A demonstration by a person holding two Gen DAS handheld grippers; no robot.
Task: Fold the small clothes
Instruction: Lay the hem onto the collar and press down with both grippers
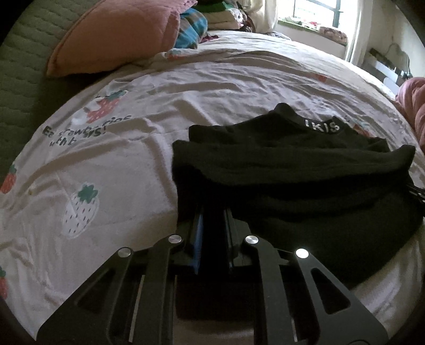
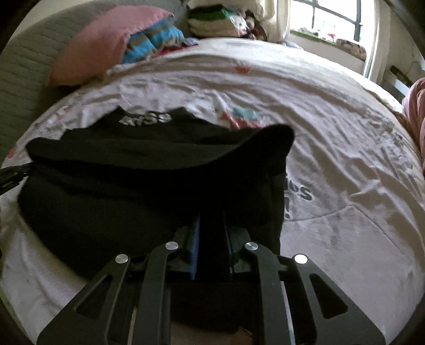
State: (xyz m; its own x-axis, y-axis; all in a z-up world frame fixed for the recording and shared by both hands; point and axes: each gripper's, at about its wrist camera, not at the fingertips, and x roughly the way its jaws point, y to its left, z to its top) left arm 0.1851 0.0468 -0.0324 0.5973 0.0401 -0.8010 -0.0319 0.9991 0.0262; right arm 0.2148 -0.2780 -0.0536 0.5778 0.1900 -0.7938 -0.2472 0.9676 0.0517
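Note:
A black garment (image 1: 292,169) with a white-lettered waistband lies on the strawberry-print bed sheet (image 1: 106,148). My left gripper (image 1: 213,212) is shut on its near left edge, and the cloth drapes over the fingertips. My right gripper (image 2: 212,220) is shut on the near right edge of the same black garment (image 2: 148,172). The near edge is lifted and folded toward the waistband. Each gripper's tip shows at the other view's side edge, the right one in the left wrist view (image 1: 418,192).
A pink pillow (image 1: 114,34) and a blue patterned cloth (image 1: 191,29) lie at the head of the bed. Stacked clothes (image 2: 212,21) sit behind them. A window (image 2: 334,18) is at the far right. A pink blanket (image 1: 414,103) lies at the right edge.

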